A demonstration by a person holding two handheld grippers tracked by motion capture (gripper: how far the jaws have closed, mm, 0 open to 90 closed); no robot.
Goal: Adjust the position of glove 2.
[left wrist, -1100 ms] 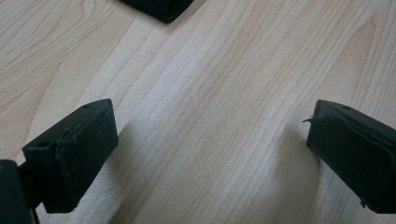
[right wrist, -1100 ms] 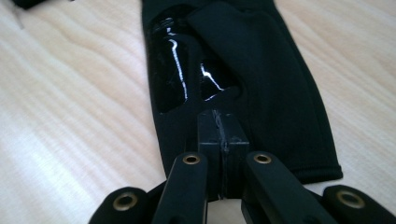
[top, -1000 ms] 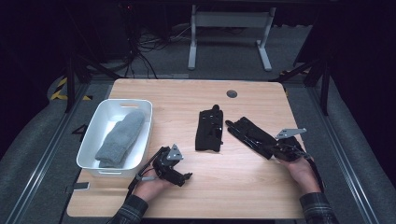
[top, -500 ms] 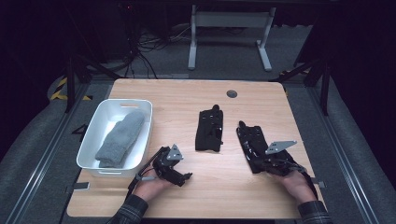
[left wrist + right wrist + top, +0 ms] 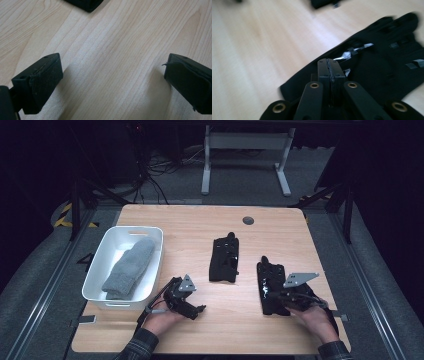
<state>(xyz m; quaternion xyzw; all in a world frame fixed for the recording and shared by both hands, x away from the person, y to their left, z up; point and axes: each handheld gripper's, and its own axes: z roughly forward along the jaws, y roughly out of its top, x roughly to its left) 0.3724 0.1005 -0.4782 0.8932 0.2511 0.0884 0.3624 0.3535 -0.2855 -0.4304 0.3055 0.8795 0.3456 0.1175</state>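
Observation:
Two black gloves lie on the wooden table (image 5: 200, 225). One black glove (image 5: 224, 260) rests flat at the centre. The other black glove (image 5: 269, 279) lies right of it, fingers pointing away, and my right gripper (image 5: 280, 297) is shut on its near cuff end. In the right gripper view the jaws are pressed together (image 5: 328, 62) over the glove (image 5: 387, 60). My left gripper (image 5: 197, 310) rests low near the front edge, open, with bare wood between its pads (image 5: 112, 75). An edge of the centre glove (image 5: 83, 3) shows at the top of the left gripper view.
A white bin (image 5: 98, 270) stands at the left of the table with a grey mitten (image 5: 129, 267) inside. A dark round grommet (image 5: 248, 220) sits near the far edge. Bare wood stretches between the two grippers.
My right gripper has pulled the right-hand glove toward the front edge and turned it from a slant to nearly straight. The left gripper has stayed put.

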